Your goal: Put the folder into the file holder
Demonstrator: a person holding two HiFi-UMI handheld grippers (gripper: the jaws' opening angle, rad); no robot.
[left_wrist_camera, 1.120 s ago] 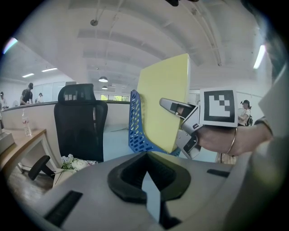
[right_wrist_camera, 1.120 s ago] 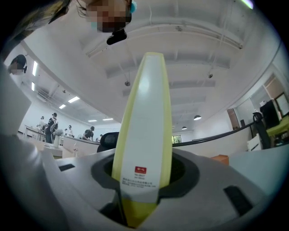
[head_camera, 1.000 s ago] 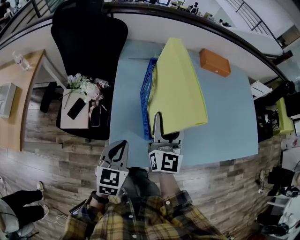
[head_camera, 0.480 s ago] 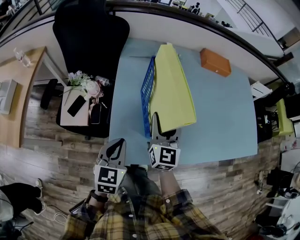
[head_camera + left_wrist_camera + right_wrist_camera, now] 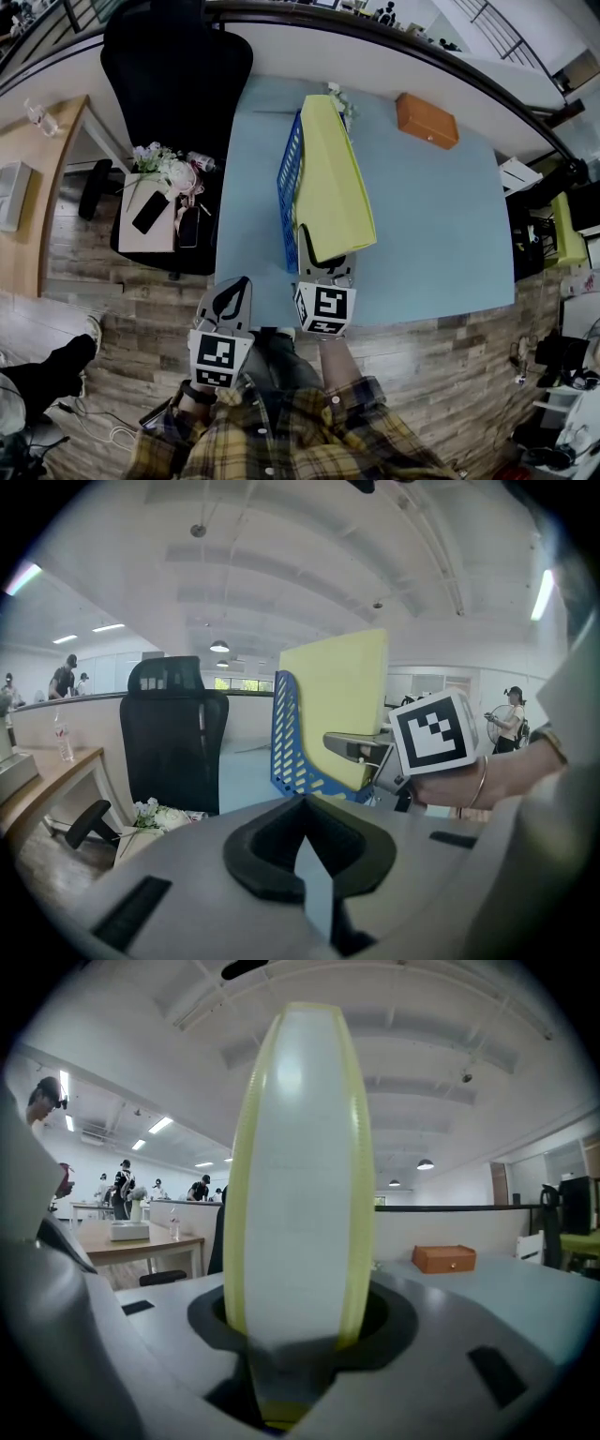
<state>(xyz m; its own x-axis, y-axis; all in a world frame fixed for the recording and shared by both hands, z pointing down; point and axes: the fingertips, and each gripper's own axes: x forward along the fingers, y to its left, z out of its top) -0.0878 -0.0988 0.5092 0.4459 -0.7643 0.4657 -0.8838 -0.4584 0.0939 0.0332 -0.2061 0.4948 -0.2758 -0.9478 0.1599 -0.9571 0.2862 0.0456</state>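
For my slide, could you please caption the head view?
Right tool holds a yellow folder upright beside the blue file holder; left tool empty and shut.

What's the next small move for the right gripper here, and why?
Probably finish opening the right gripper and draw it back toward the person. Its jaws have just been opening with the folder between them, and the folder stands on edge against the wall of the blue file holder.

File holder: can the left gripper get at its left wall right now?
Probably yes: the left gripper sits shut off the table's near edge, with only bare table between it and the file holder.
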